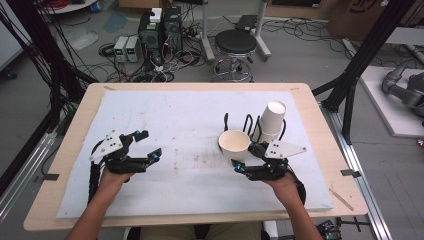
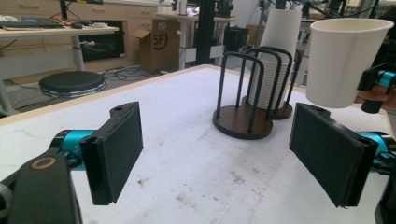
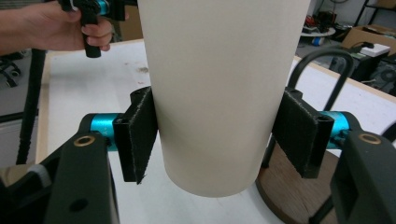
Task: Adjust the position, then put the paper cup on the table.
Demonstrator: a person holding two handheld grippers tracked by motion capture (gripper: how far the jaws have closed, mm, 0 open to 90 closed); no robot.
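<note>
1. The worktop [image 1: 190,107] carries a white mat.
2. Two wire racks stand right of centre: the near rack [image 2: 243,122] is bare, the far rack [image 1: 280,131] holds a stack of cups [image 1: 271,120].
3. The right claw [image 3: 217,135] clamps a paper cup [image 1: 234,142] upright, raised off the mat, just beside the racks.
4. The left claw [image 1: 149,145] gapes wide, holding nothing, well apart from the cup.

A robotics lab — computer towers [image 1: 160,31] amid tangled cables [image 1: 165,70] on the concrete floor, black rig frames [image 1: 367,50], a stool [image 1: 235,45], cardboard boxes [image 2: 159,44] beyond the worktop [image 1: 70,150].
</note>
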